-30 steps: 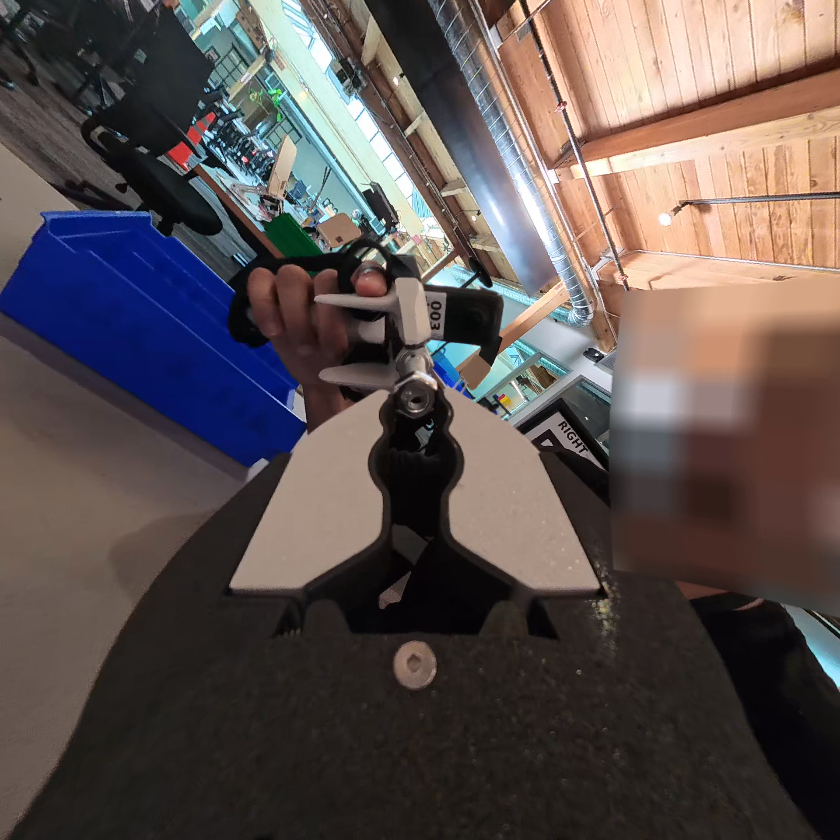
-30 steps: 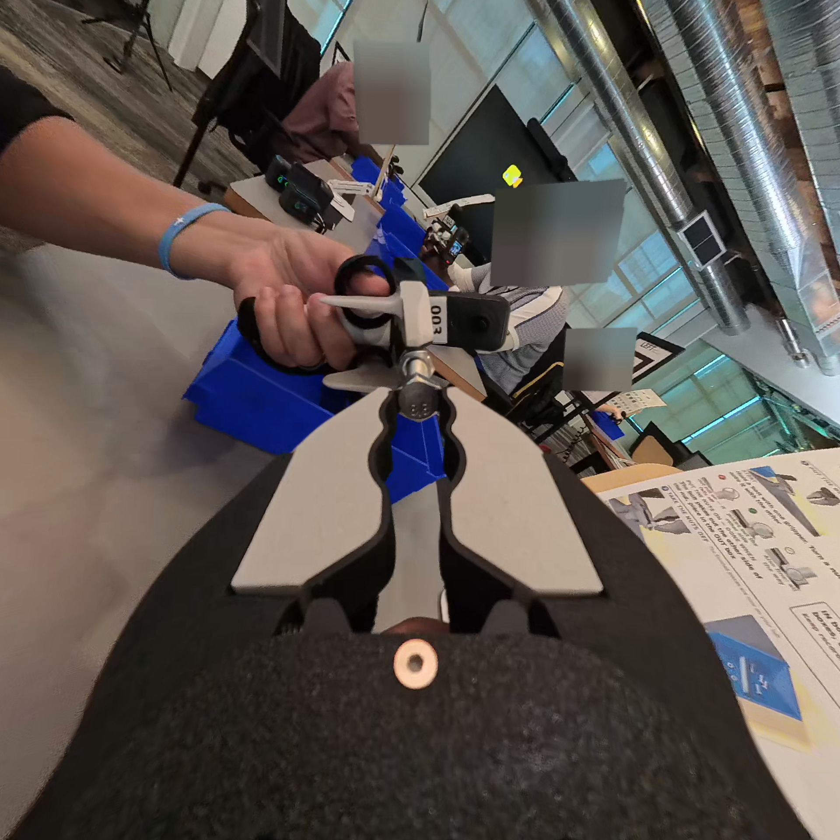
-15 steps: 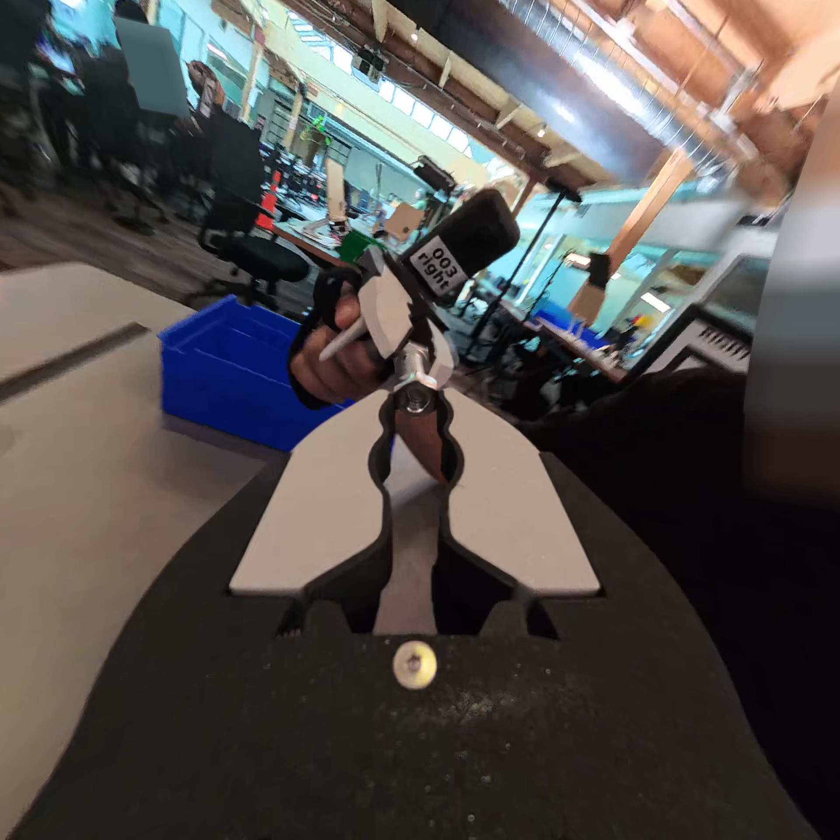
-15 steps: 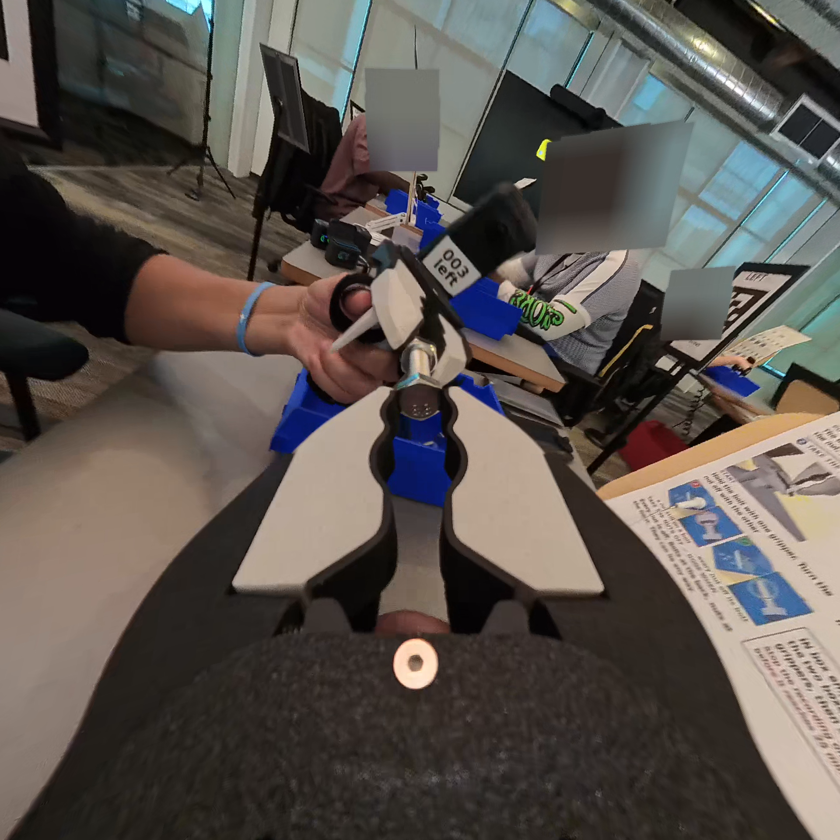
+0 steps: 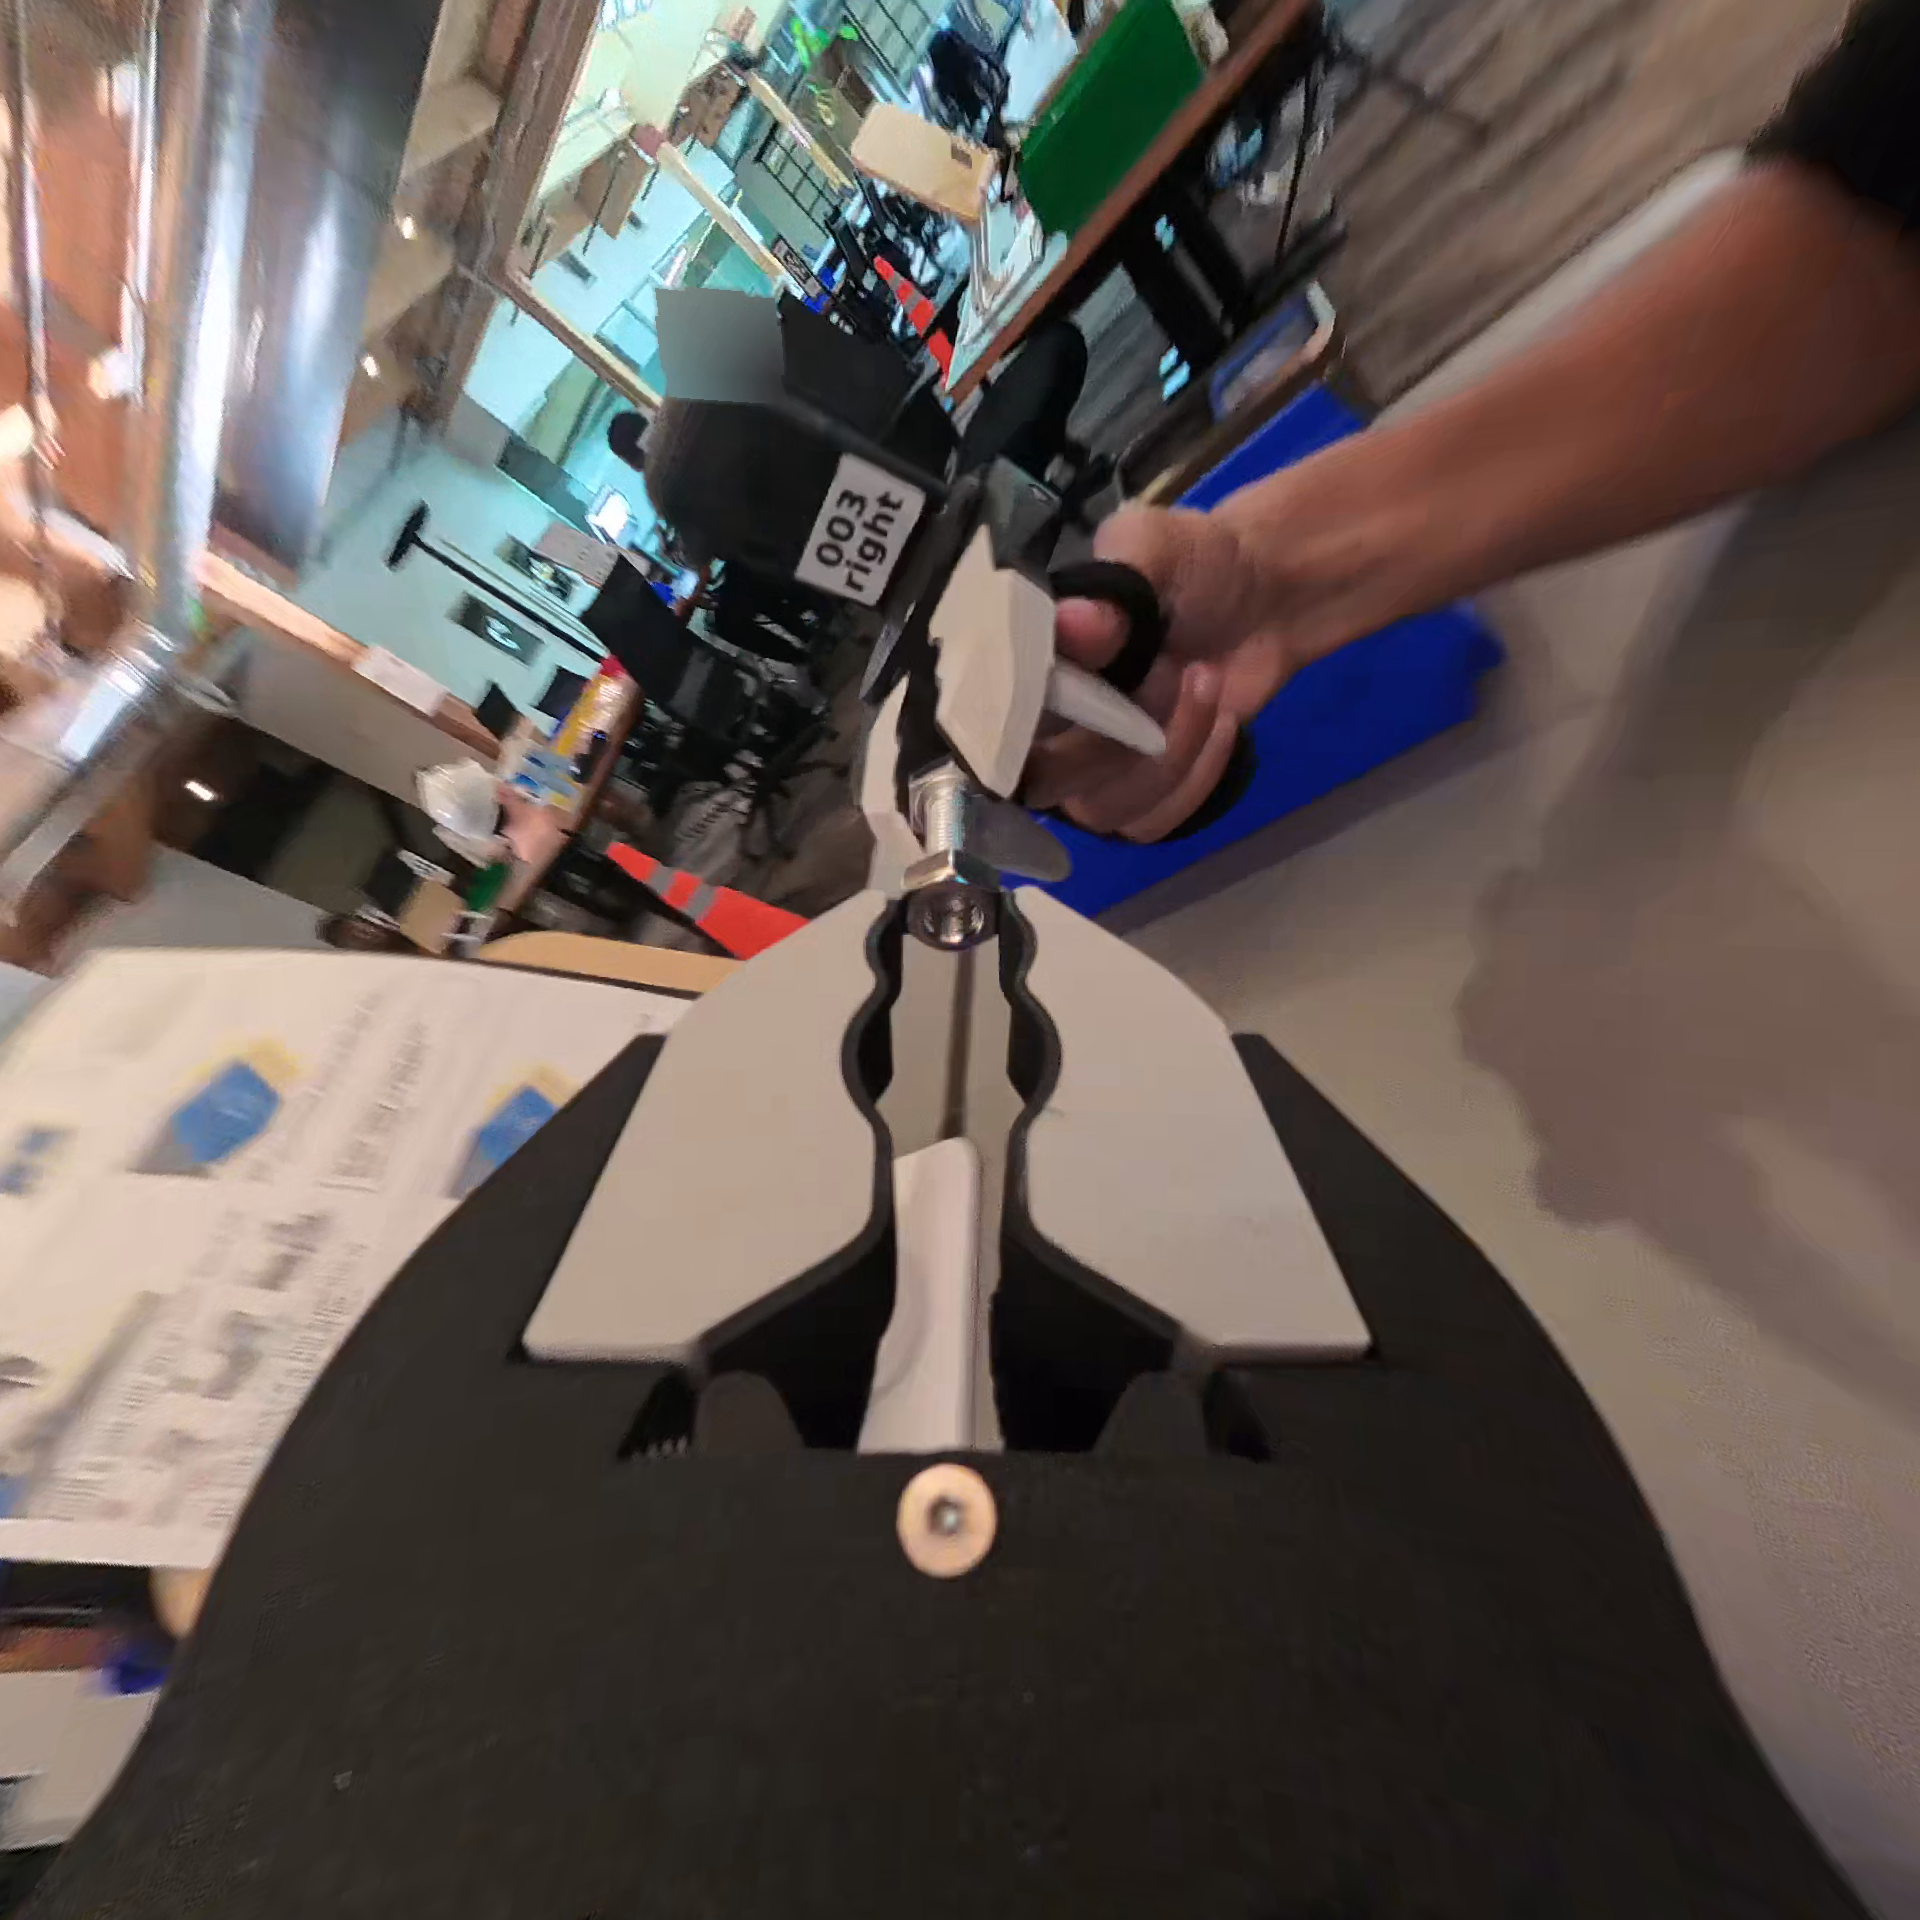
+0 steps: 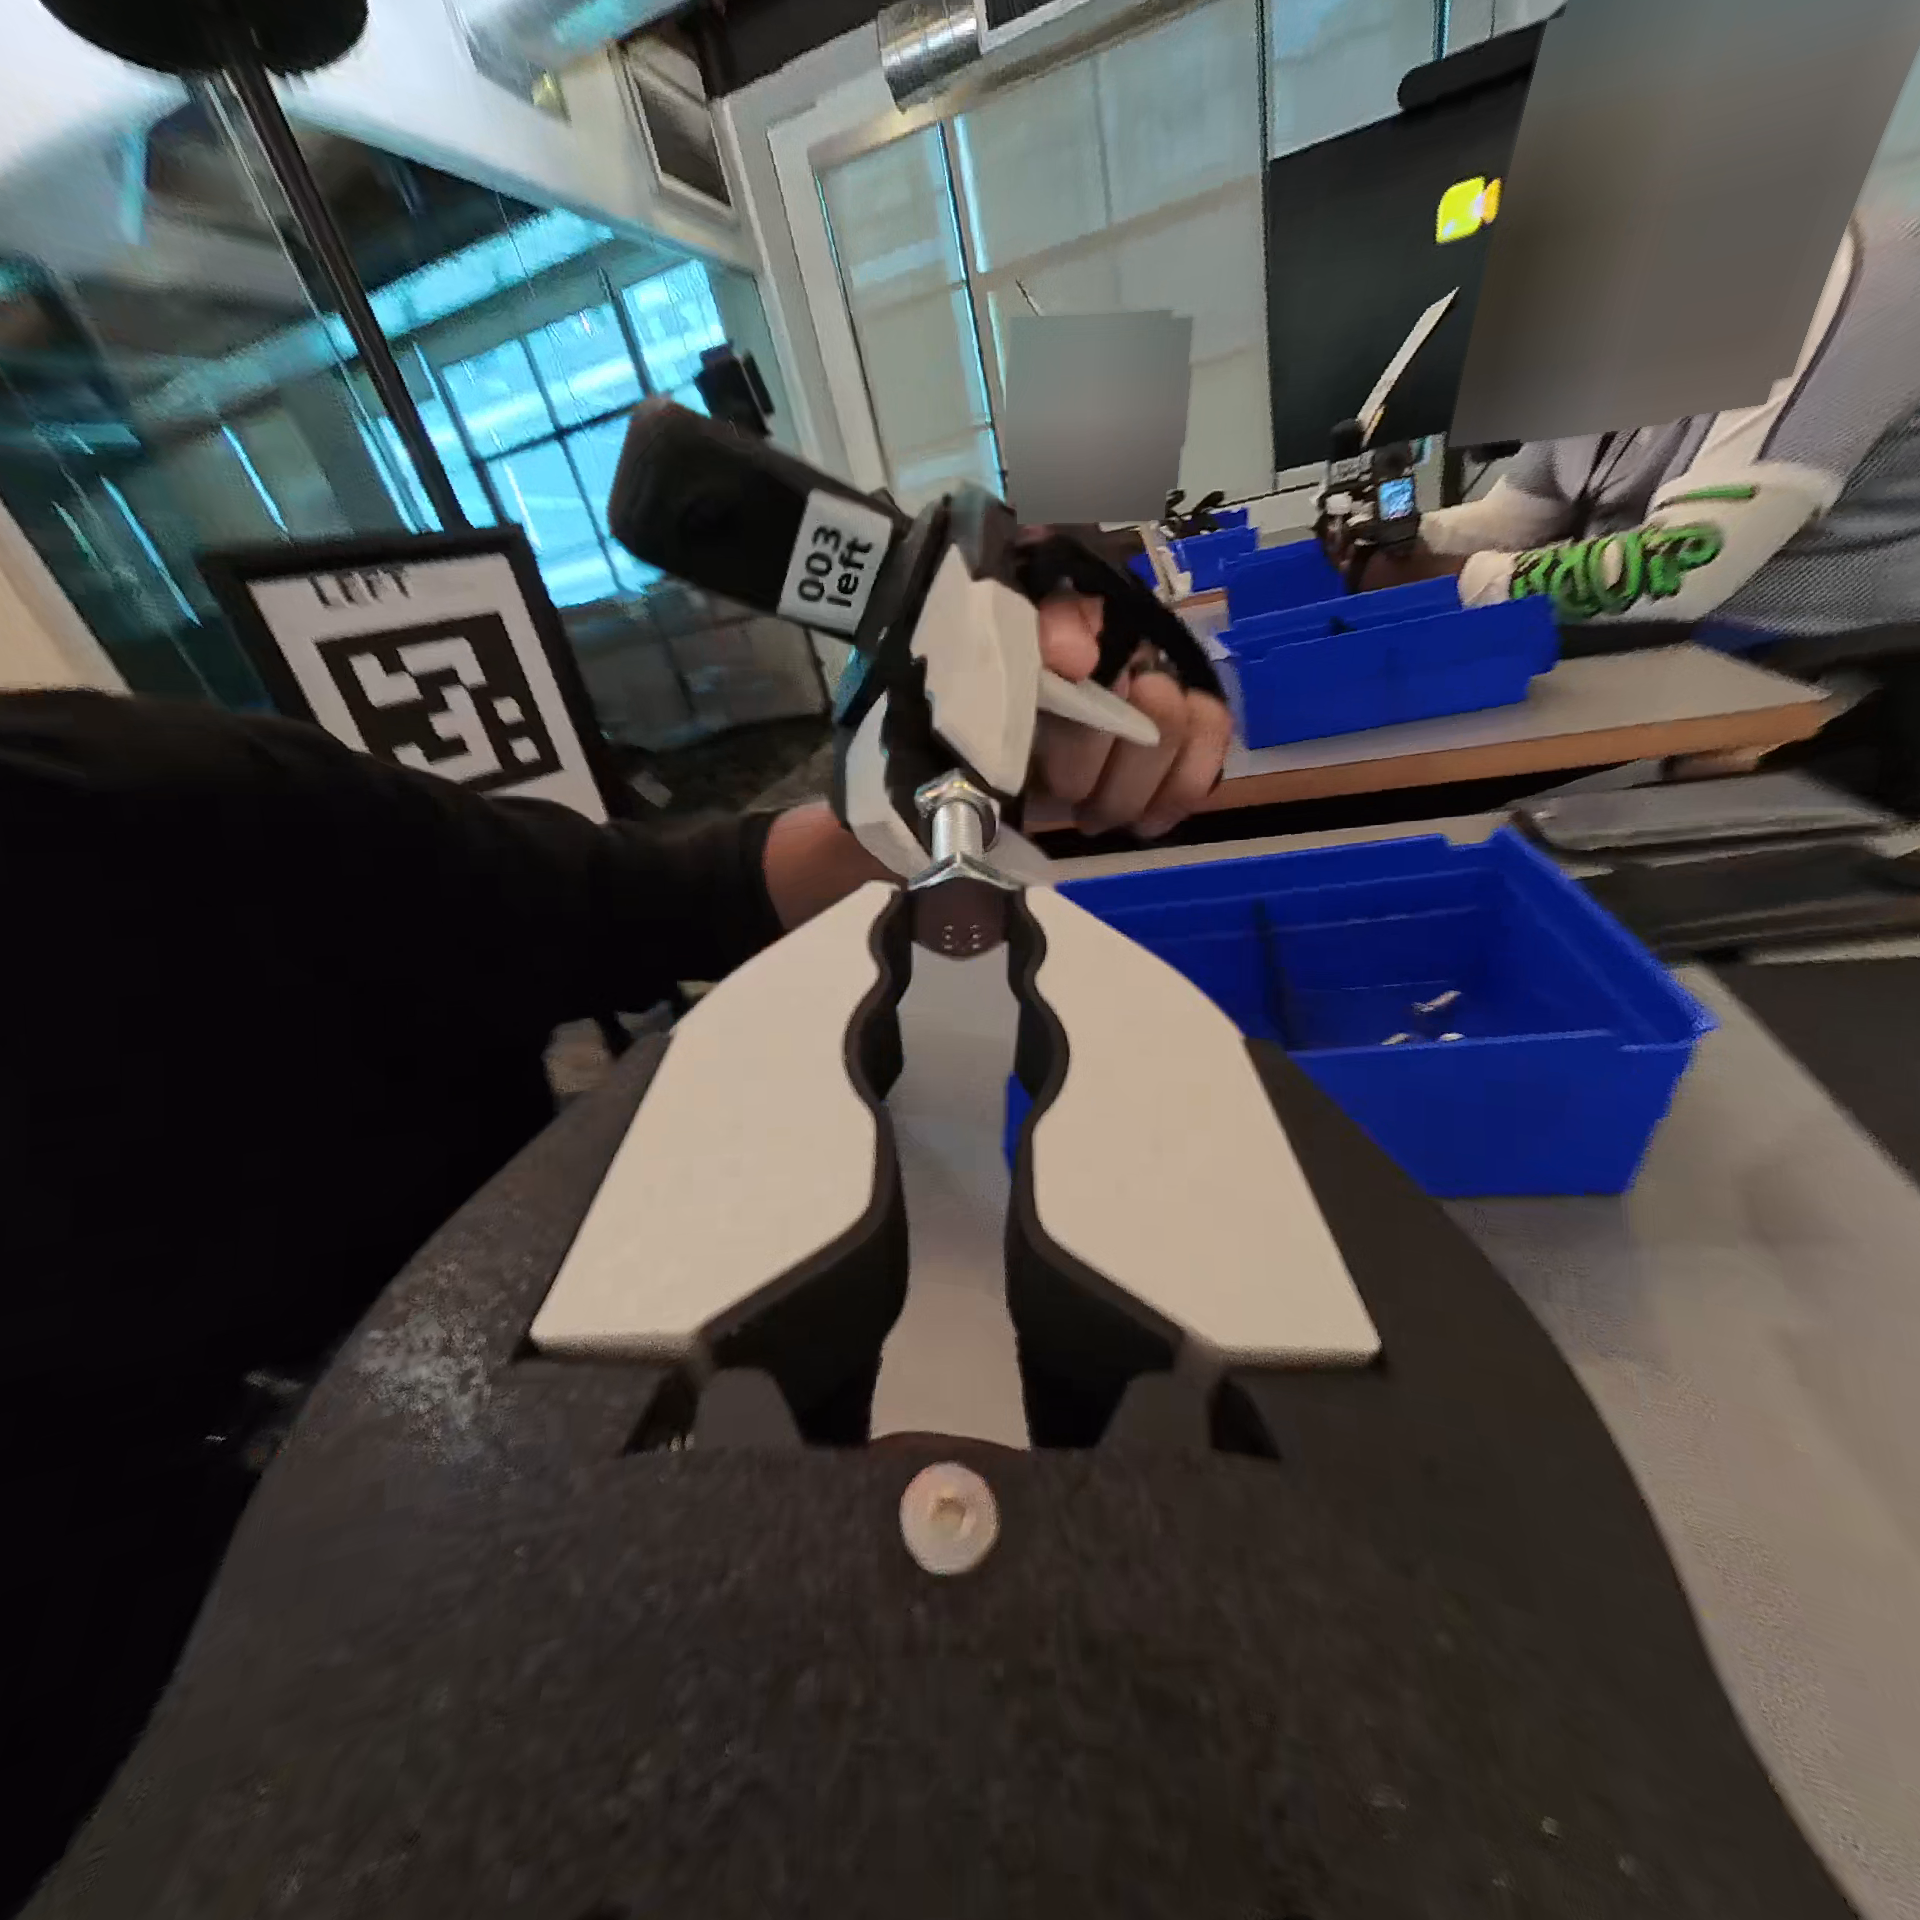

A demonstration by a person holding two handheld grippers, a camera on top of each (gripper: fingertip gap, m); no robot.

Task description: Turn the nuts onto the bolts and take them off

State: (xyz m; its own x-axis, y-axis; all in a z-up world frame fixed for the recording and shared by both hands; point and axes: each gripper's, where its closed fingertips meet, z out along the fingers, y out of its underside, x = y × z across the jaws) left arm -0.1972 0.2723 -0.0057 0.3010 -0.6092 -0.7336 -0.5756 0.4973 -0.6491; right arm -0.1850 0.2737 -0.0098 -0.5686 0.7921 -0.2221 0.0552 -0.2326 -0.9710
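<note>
Left wrist view. Shows the left gripper (image 5: 951, 927) pinched almost shut on the nut (image 5: 951, 921), off the table, at the near end of the bolt (image 5: 940, 821), with the far end clamped in the right gripper (image 5: 935, 779). Looks like mid-threading; cannot tell whether on or off. Calls next for a regrip and another twist, axes in line. Counts one bolt, one nut, one instruction sheet (image 5: 208, 1195).

Right wrist view. Shows narrow closure on the bolt head. Counts one near blue bin (image 6: 1455, 1101) holding about three loose pieces (image 6: 1423, 1023).
</note>
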